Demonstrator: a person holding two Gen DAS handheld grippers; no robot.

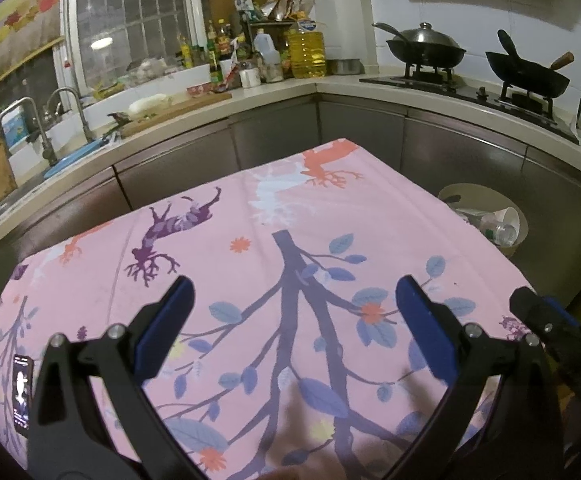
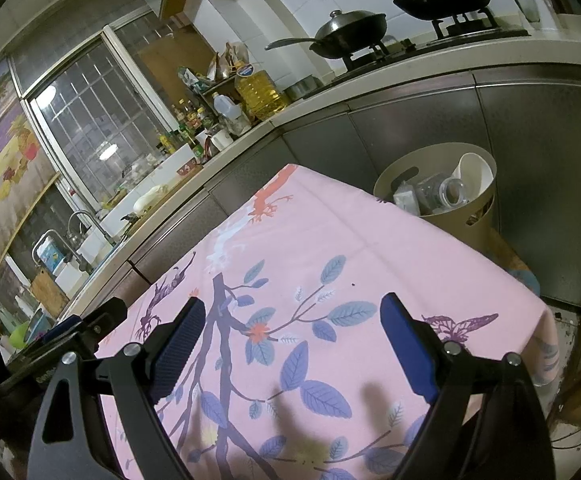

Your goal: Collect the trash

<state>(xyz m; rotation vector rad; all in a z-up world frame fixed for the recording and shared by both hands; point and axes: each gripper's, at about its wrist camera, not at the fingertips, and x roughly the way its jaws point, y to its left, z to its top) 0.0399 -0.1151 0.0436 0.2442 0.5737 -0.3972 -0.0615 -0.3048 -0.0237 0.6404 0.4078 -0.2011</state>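
A beige trash bin [image 2: 438,164] stands on the floor past the table's far right corner, holding a clear plastic bottle [image 2: 448,192], a white cup [image 2: 476,176] and other trash. The same trash bin [image 1: 486,208] shows in the left wrist view at the right. My left gripper [image 1: 292,292] hovers open over the pink tablecloth [image 1: 250,280], nothing between its blue pads. My right gripper [image 2: 292,312] is open too, above the cloth [image 2: 330,248], empty. Part of the right gripper [image 1: 546,320] appears in the left view's right edge. No loose trash shows on the cloth.
A phone [image 1: 22,394] lies at the table's left edge. Steel cabinets and a counter wrap around behind, with a sink [image 1: 50,136], cutting board [image 1: 178,106], bottles, an oil jug [image 1: 306,50] and two woks [image 1: 426,48] on the stove.
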